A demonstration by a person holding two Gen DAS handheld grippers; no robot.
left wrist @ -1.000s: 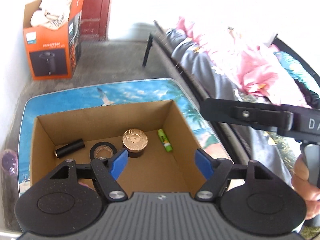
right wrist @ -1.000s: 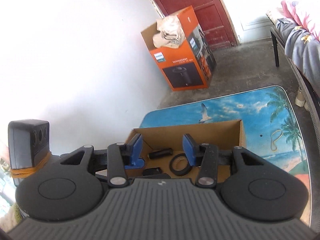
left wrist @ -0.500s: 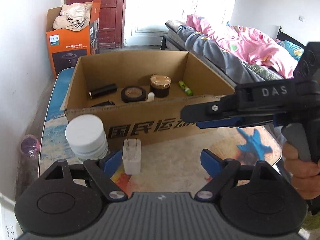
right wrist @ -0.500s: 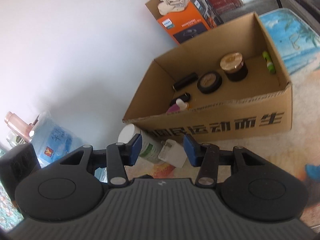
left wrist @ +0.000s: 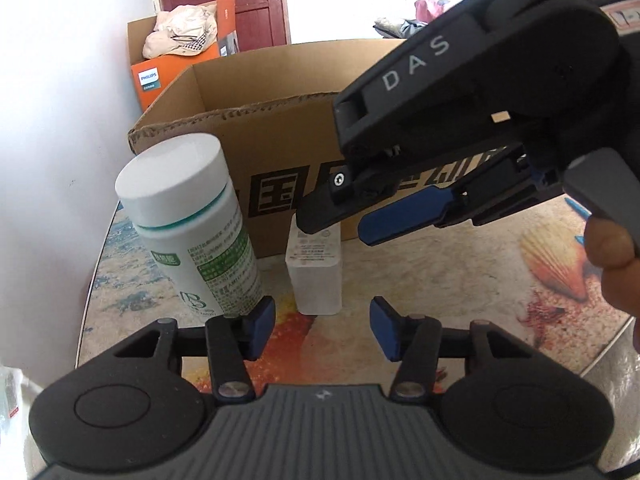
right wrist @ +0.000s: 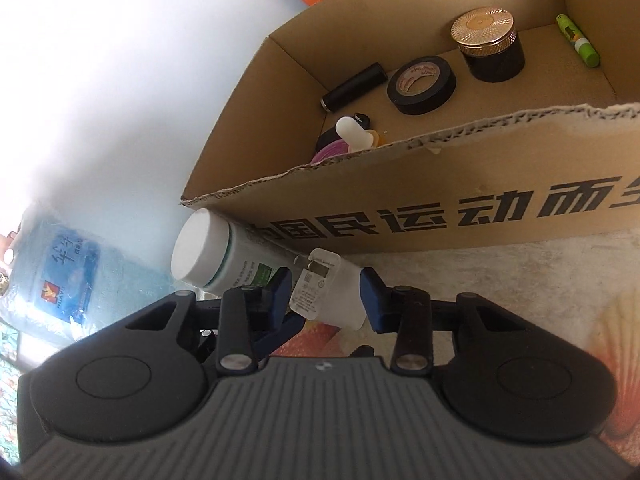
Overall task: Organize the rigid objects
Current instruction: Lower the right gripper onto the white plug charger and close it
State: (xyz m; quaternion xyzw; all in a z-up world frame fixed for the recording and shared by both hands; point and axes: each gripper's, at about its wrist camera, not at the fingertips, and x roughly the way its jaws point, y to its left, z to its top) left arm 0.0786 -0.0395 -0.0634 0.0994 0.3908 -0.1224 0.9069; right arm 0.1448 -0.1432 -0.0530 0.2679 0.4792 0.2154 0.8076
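White wall [left wrist: 60,80], dark red door [left wrist: 224,4], perhaps bedding [left wrist: 400,20] beyond, overexposed.

White bottle [left wrist: 192,224] with white cap, green band under it and green label stands upright on the table, just outside the cardboard box [left wrist: 280,148], near its front left corner. White charger block [left wrist: 316,268] stands upright just right of the bottle, prongs up, printed face toward the box. Inside the open-top box [right wrist: 440,184]: black tape roll [right wrist: 422,85] flat, dark jar with gold lid [right wrist: 490,46] upright, black cylinder [right wrist: 354,86] on its side, green tube [right wrist: 578,40] lying flat, small white-capped item [right wrist: 354,132] against the front wall.
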